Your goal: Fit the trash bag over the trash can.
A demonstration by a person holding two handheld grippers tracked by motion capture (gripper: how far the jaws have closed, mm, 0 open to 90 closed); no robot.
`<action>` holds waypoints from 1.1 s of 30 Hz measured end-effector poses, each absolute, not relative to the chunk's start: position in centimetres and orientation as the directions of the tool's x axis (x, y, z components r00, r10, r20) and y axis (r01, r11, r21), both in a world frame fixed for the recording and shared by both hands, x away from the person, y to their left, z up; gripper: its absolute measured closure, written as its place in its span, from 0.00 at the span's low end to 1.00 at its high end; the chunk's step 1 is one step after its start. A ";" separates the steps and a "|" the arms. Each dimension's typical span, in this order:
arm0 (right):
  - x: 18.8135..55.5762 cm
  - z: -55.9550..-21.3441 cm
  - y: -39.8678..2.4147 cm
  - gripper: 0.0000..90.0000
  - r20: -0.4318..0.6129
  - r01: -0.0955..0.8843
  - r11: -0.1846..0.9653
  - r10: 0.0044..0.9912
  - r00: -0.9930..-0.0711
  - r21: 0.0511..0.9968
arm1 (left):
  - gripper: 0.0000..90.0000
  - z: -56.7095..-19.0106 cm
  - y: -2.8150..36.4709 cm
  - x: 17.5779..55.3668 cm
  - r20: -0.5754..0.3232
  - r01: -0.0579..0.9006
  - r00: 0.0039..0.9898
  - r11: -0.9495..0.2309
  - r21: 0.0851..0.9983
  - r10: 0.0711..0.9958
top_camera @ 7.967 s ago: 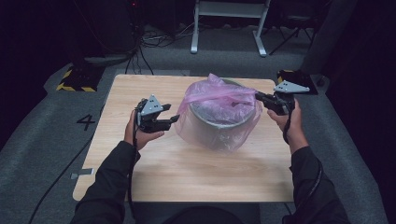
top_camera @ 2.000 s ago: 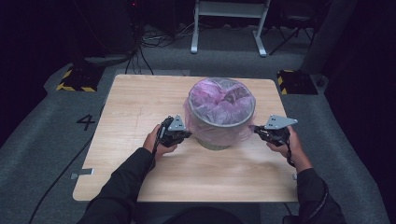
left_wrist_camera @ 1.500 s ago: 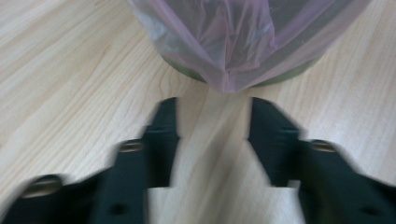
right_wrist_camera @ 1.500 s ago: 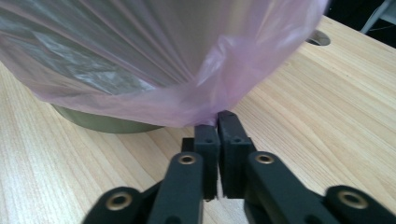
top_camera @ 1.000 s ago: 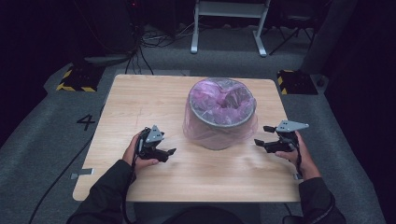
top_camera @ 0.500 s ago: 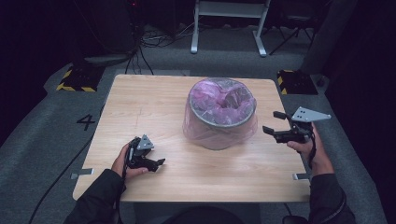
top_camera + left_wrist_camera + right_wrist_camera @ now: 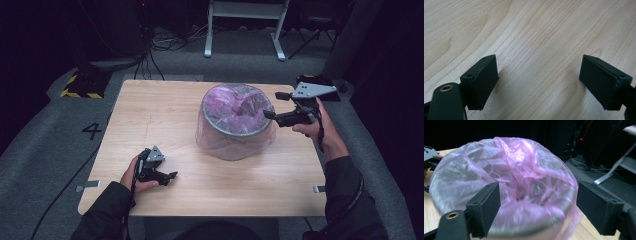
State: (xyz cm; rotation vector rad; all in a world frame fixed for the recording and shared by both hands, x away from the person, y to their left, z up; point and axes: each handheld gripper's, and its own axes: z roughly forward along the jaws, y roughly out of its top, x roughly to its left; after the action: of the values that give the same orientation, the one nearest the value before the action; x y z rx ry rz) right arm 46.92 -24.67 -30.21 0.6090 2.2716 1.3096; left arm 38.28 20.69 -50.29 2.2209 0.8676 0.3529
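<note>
Wooden table [image 7: 150, 115] across the middle of the high view. Round bin [image 7: 235, 131] right of centre on it, lined with a pink plastic bag [image 7: 232, 102] folded over the rim. Right gripper [image 7: 274, 106] at upper right, just beside the bin's rim, jaws wide apart, gripping nothing. Left gripper [image 7: 170, 176] at lower left, low over bare wood, well apart from the bin, jaws spread wide and empty.
</note>
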 end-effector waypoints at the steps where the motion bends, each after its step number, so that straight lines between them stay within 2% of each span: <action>1: 46.9 -30.2 -24.7 0.22 -0.158 0.151 0.453 0.574 -0.803 0.879 | 0.17 -50.3 20.7 38.3 -0.005 0.480 0.736 -0.518 0.708 0.677; 5: 48.0 -29.7 -22.5 0.22 -0.168 0.156 0.481 0.563 -0.809 0.863 | 0.17 -50.4 20.7 38.3 -0.006 0.479 0.737 -0.516 0.711 0.676; 7: 48.5 -29.7 -21.4 0.26 -0.170 0.162 0.508 0.545 -0.821 0.846 | 0.16 -50.3 20.7 38.3 -0.004 0.479 0.736 -0.517 0.710 0.676; 10: 49.4 -30.2 -19.3 0.27 -0.187 0.165 0.582 0.496 -0.848 0.796 | 0.16 -50.4 20.7 38.3 -0.005 0.479 0.736 -0.516 0.710 0.677; 16: 50.3 -30.9 -17.6 0.28 -0.170 0.193 0.648 0.453 -0.875 0.737 | 0.16 -50.4 20.7 38.3 -0.005 0.478 0.737 -0.516 0.710 0.676; 20: 51.1 -31.7 -16.8 0.27 -0.150 0.246 0.706 0.448 -0.882 0.664 | 0.16 -50.3 20.7 38.3 -0.003 0.478 0.738 -0.518 0.709 0.675; 30: 52.0 -32.4 -15.7 0.27 -0.142 0.293 0.759 0.449 -0.882 0.582 | 0.16 -50.4 20.6 38.4 -0.004 0.478 0.738 -0.518 0.710 0.675; 33: 52.0 -32.8 -15.5 0.28 -0.150 0.295 0.796 0.429 -0.891 0.528 | 0.16 -50.4 20.6 38.4 -0.004 0.478 0.738 -0.518 0.709 0.675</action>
State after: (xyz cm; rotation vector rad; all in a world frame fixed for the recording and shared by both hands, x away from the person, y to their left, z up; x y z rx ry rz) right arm 52.03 -15.46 -32.75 0.5593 2.7237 0.7380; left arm 38.35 20.63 -50.35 2.2190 0.8640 0.3542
